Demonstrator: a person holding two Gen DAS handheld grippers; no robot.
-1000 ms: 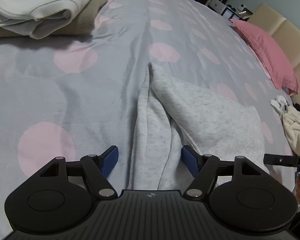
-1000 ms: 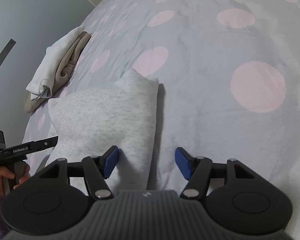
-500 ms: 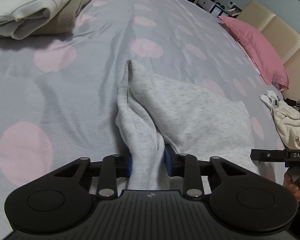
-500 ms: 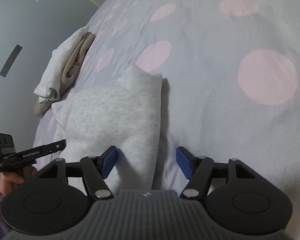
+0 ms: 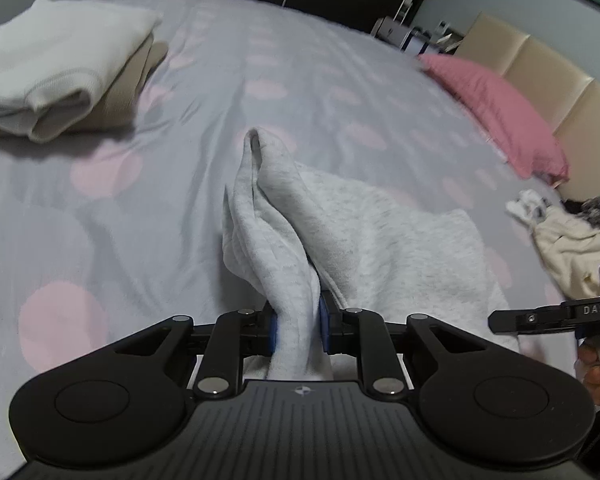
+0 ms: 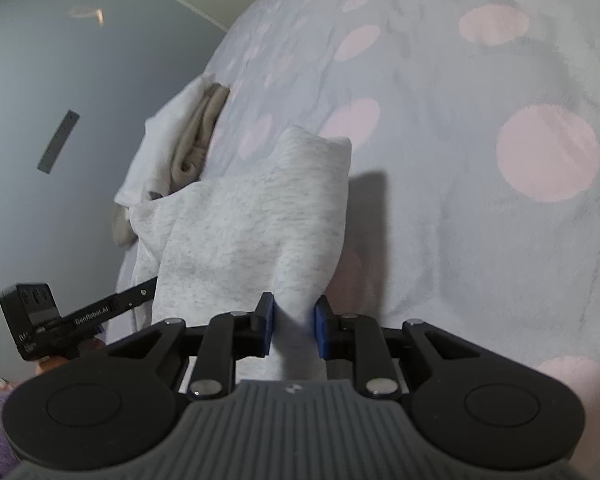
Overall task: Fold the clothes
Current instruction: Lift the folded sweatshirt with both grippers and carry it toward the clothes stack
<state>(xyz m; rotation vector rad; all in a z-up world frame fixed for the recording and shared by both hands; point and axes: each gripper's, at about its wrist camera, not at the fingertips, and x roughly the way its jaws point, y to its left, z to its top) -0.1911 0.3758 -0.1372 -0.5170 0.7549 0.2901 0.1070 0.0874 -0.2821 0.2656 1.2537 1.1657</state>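
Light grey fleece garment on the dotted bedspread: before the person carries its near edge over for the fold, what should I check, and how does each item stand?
1. Left gripper has fabric between its blue pads, jaws closing: ok.
2. Right gripper likewise pinches the light grey fleece garment, jaws closing: ok.
3. Both grips on matching corners of the same edge: cannot tell.
4. Fabric at the left grip is bunched into a ridge, not flat: not ok.
5. Grey bedspread with pink dots beyond the garment is free for the fold: ok.
6. Folded white and beige clothes stack lies apart from the garment: ok.
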